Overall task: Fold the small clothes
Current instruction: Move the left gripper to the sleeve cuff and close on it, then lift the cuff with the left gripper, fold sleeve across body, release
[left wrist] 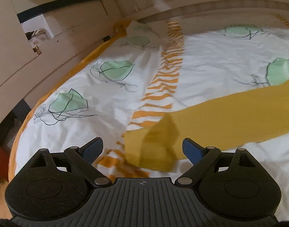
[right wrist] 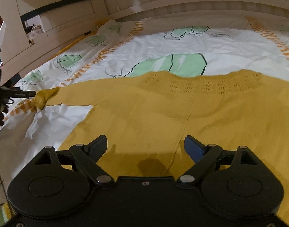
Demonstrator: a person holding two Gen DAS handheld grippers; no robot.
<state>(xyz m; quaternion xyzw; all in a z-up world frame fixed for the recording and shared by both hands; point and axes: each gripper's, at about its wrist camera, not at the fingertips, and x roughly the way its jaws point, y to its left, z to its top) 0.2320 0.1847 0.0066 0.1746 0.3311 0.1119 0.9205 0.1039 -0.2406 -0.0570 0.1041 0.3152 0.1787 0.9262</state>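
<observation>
We see a mustard-yellow knit sweater [right wrist: 163, 113] lying flat and spread out, openwork pattern near its far edge, one sleeve [left wrist: 229, 111] stretched sideways, its cuff end [left wrist: 159, 143] bunched and blurred.

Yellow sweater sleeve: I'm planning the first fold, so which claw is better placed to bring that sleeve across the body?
Left, probably. The left claw is open right over the sleeve's cuff. The right claw is open over the sweater body, away from that cuff.

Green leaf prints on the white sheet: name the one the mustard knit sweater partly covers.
The largest green leaf print, mid-sheet; the mustard knit sweater neckline overlaps its lower edge, unlike the rest.
</observation>
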